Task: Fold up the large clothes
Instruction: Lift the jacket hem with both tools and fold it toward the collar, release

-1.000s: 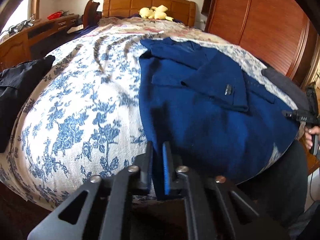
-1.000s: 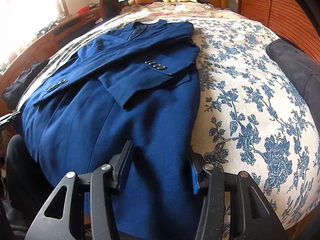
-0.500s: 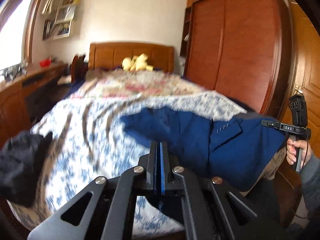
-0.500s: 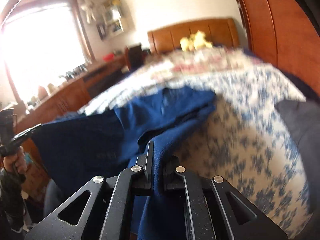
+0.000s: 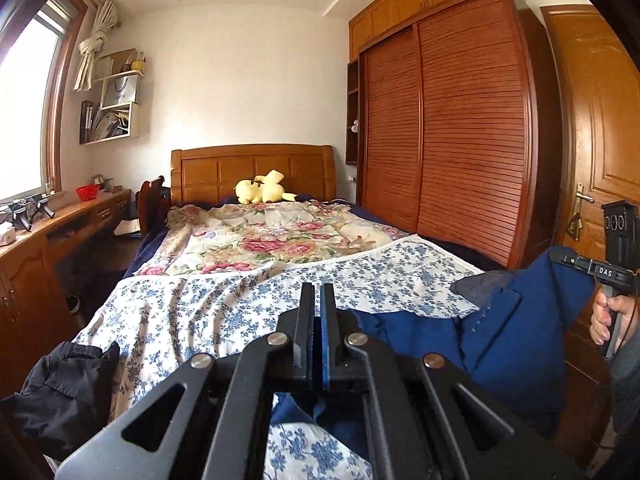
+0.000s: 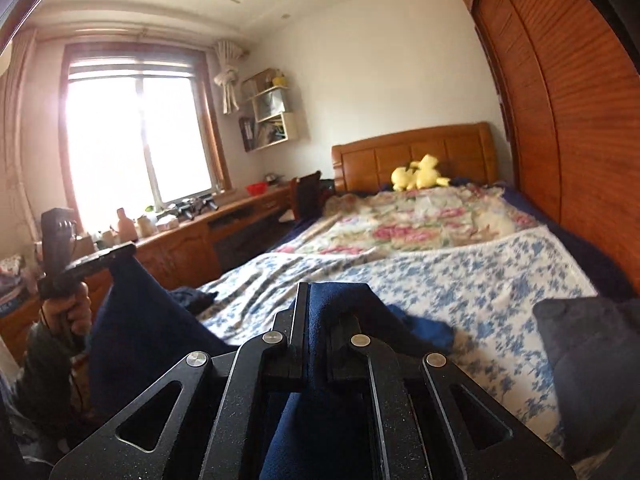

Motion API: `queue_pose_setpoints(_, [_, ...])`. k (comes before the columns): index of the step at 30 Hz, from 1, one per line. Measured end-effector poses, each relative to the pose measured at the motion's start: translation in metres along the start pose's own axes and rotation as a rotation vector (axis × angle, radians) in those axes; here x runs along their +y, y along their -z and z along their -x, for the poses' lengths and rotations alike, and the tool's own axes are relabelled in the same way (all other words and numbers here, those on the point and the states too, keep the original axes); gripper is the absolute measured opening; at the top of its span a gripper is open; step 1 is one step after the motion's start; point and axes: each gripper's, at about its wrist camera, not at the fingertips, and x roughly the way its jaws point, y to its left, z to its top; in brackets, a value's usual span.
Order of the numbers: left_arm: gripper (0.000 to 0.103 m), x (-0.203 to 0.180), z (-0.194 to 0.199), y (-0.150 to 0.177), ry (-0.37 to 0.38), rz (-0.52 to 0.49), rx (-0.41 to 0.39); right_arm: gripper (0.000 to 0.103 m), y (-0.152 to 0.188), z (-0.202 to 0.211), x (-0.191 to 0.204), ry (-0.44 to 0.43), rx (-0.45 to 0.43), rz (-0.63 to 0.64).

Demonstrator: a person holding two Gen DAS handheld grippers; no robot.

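Two claws grip the blue jacket point(image 5: 508, 344) by its near edge: left claw point(image 5: 317, 312) and right claw point(image 6: 316, 312) both clamped on cloth, holding it above the bed point(image 5: 240, 304). Judging by this, the fold-over comes next: carry the edge forward evenly.

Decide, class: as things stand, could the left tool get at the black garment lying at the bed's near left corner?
Probably not yet: the left tool is shut on the blue jacket, so it is occupied. Otherwise the black garment lies uncovered on the bed, nothing blocking it.
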Motion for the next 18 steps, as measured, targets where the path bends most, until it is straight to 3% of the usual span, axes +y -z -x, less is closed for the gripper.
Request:
queue_pose_setpoints(7, [0.000,0.028,-0.083,0.013,-0.037,-0.004,0.089,0.003,0.017,-0.087,-0.044,0.130,0.131,0.014])
queue_pose_setpoints(11, [0.000,0.046,-0.135,0.012,-0.074,0.006,0.119,0.003,0.030,-0.138,-0.079,0.190,0.149,-0.020])
queue_pose_setpoints(18, [0.000,0.067,-0.193,0.007,-0.134,-0.007,0.108,0.003,0.027,-0.213,-0.116,0.324,0.148,-0.003])
